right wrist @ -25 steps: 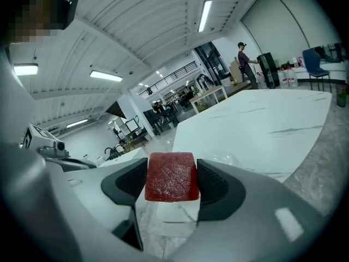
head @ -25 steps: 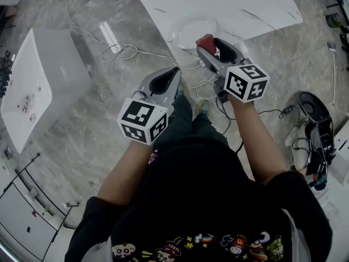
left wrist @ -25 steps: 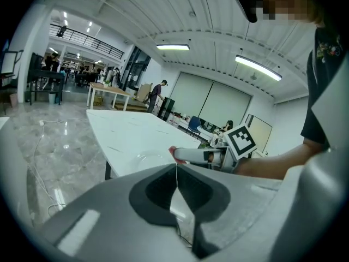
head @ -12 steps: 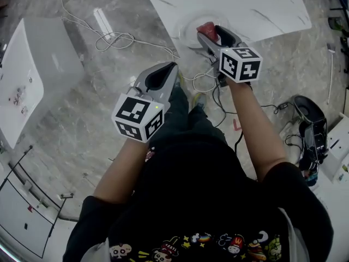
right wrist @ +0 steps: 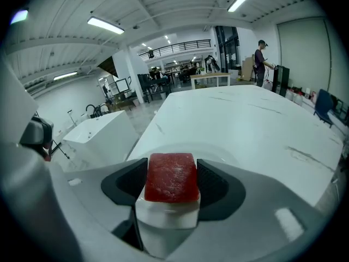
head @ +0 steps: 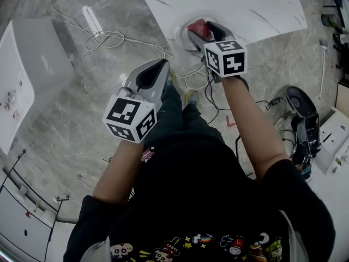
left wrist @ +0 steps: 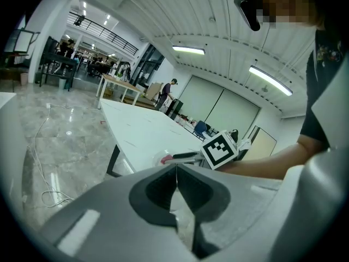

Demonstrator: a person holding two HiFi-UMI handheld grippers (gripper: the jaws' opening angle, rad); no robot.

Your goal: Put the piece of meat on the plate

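The right gripper (head: 204, 31) squeezes the meat (right wrist: 170, 178) over the plate (head: 181, 38), ready to lower; the left gripper (left wrist: 176, 180) is closed, empty.

The tongs (right wrist: 171, 183) are clamped on the meat (right wrist: 170, 173). One jaw bears on the block at 9 o'clock and the other at 3 o'clock. The block is red above and white below. The plate (right wrist: 216, 150) lies just beyond it at 12 o'clock, on the white worktop (right wrist: 251, 116).
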